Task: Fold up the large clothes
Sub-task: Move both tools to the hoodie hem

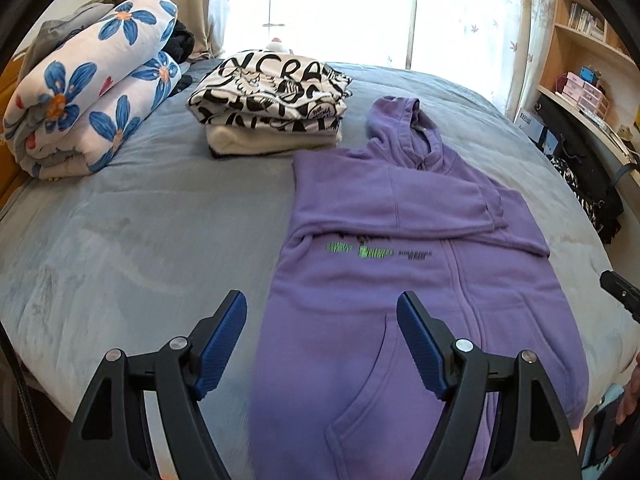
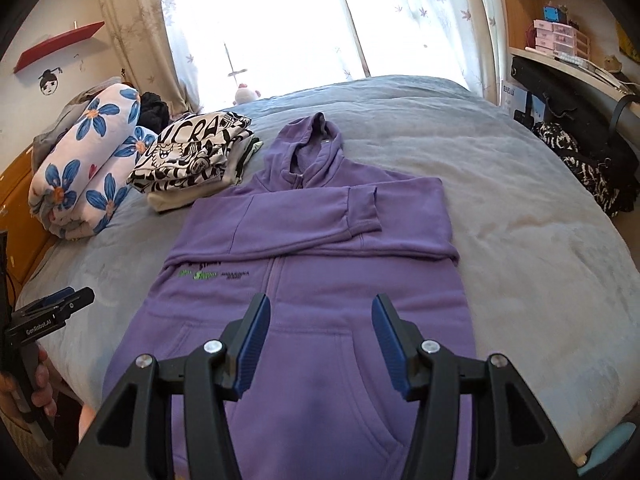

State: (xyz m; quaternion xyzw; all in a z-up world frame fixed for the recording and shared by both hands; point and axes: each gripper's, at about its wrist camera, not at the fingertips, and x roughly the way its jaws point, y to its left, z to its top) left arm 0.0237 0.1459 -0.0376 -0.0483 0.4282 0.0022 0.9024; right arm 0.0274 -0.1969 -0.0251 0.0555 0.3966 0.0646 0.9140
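From the left wrist view, the left tool (image 1: 322,344) hangs above the near end of the bed (image 1: 132,248) with its blue pads spread wide and nothing between them; below and a little to its right lies the purple hoodie (image 1: 400,280), face up on the grey bedcover, both sleeves already crossed over the chest. Its long axis runs from the hem at the near bed edge to the hood (image 1: 404,128) at the far end, so it points away toward the window. A folded black-and-white garment (image 1: 272,96) sits just beyond the hoodie's left shoulder, and a rolled floral quilt (image 1: 96,88) lies further left. In the right wrist view, the right tool (image 2: 320,340) hovers over the pocket area, its pads about half apart and gripping nothing; the left tool shows at the left edge, held in a hand (image 2: 42,380). The risks, as I judge them: lifting the hem unevenly would skew the fold, since the two tools stand at different widths; a pinch that catches only the top layer would drag the front open along the zip; and the crossed sleeves could slide out if the body is swung over quickly. A fold carried too far might also nudge the folded garment nearby.
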